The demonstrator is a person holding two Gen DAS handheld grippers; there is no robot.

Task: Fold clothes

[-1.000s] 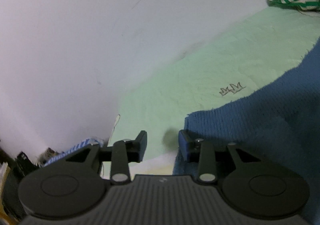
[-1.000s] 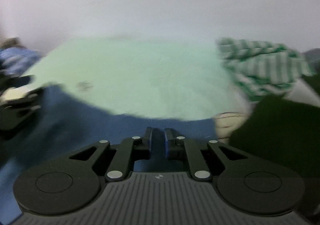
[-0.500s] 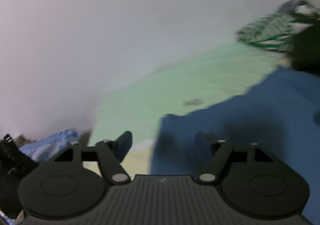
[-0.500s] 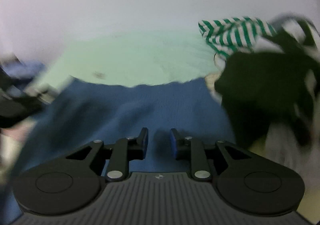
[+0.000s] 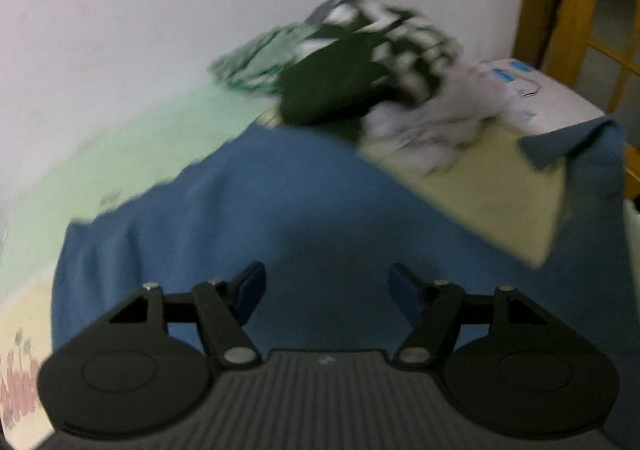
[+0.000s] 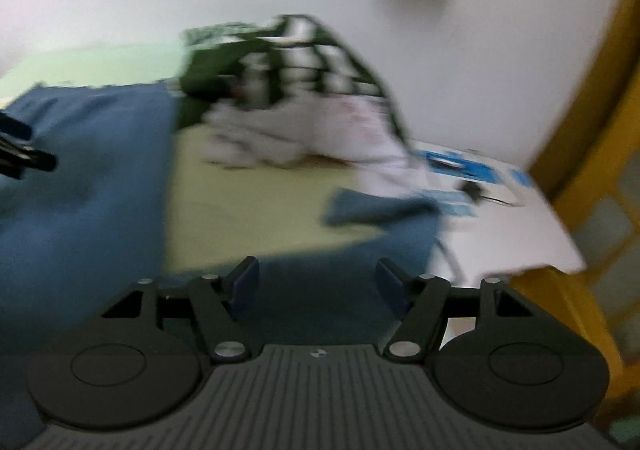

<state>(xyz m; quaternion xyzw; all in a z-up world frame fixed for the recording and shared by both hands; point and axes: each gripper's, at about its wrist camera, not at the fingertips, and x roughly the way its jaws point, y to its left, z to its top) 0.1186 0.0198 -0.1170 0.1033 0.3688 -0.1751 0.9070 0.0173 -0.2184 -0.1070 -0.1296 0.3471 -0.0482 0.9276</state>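
A blue garment (image 5: pixel 280 217) lies spread over the pale green bed sheet (image 5: pixel 132 145), and everything else sits around it. The left gripper (image 5: pixel 326 288) hangs just above the cloth with its 2 fingers spread wide apart, nothing caught between them. The right gripper (image 6: pixel 316 282) is the same: jaws gaping, blue fabric below, none of it pinched as far as I can see. Both views are smeared with motion blur.

From the right wrist view the garment (image 6: pixel 80 177) fills the left side, and a separate blue flap of it (image 6: pixel 376 209) lies off to the right, with yellowish bedding showing in between. That flap shows in the left wrist view as a raised corner (image 5: pixel 576 141) at the garment's far right edge.

Beyond the garment's far edge sits a heap of clothes (image 5: pixel 360 85): a dark green piece, a green-and-white striped one (image 5: pixel 256 65), and a rumpled whitish one (image 5: pixel 436 125) nearest the garment. To the right of the heap lies a white sheet with blue print (image 6: pixel 472 169). A plain wall (image 5: pixel 160 9) rises behind the garment, and a yellow wooden frame (image 5: pixel 576 9) stands beyond its right side.
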